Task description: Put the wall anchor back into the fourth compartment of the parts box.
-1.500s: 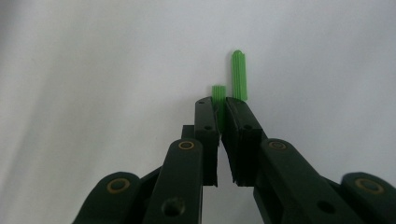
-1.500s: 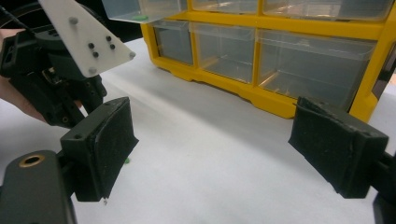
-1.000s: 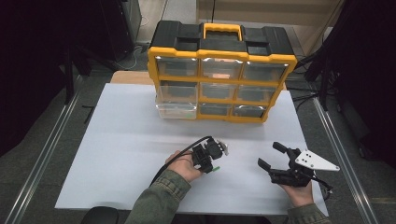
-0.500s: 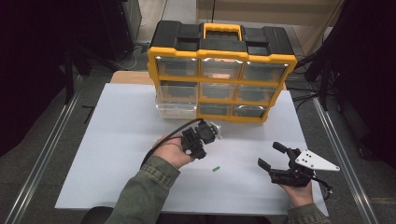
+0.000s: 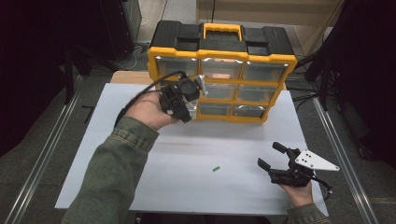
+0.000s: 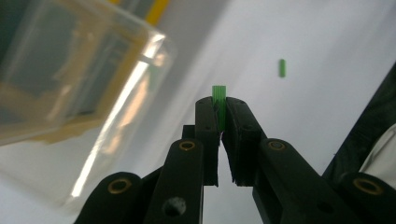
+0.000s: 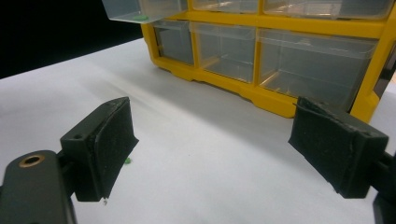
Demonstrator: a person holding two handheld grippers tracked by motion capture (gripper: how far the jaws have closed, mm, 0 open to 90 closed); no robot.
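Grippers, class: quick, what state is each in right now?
Left gripper: closed on a green piece.
Right gripper: open, holding nothing.

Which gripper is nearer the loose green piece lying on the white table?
Right. The right gripper rests just beside the loose green piece; the left gripper is raised by the drawer organizer.

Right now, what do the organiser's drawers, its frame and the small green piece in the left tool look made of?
Drawers: clear glossy plastic, see-through with bright glints. Frame: opaque yellow plastic, apparently moulded, with a smooth, even colour. Green piece: probably plastic, ribbed on its end; too small to be sure. It sits pinched in the left tool.
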